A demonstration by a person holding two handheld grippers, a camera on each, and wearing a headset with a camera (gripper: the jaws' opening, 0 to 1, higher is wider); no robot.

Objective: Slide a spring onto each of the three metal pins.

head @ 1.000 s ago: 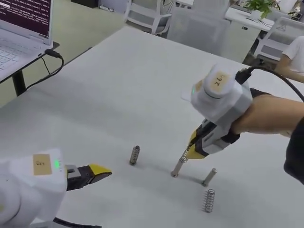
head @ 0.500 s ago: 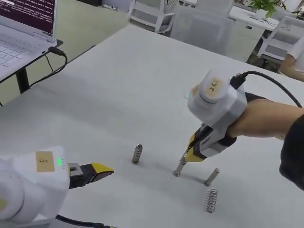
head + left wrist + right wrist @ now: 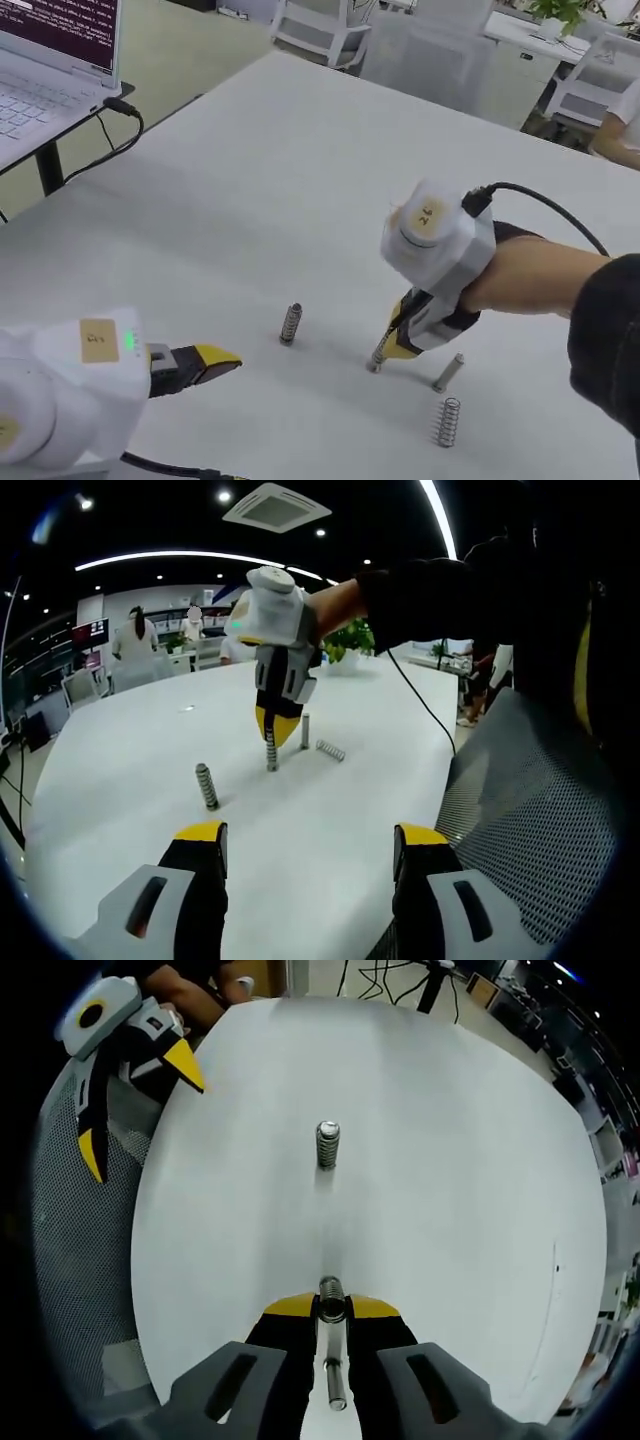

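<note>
Step in hand: spring 2 of 3. Right gripper (image 3: 400, 343) is clamped on a spring (image 3: 330, 1291), set over the middle pin (image 3: 376, 360) — coils part-way down, by my reading. The pin nearest the left gripper (image 3: 290, 324) already wears its spring. The third pin (image 3: 447, 372) is bare, with a loose spring (image 3: 446, 421) lying near it on the table (image 3: 300, 180). Left gripper (image 3: 312, 855) idle, claws apart, empty.

Next: press the spring down to the pin's base, release, then fetch the loose one.

Hard to make out — how far the spring has seated; the claws cover most of the coils.
</note>
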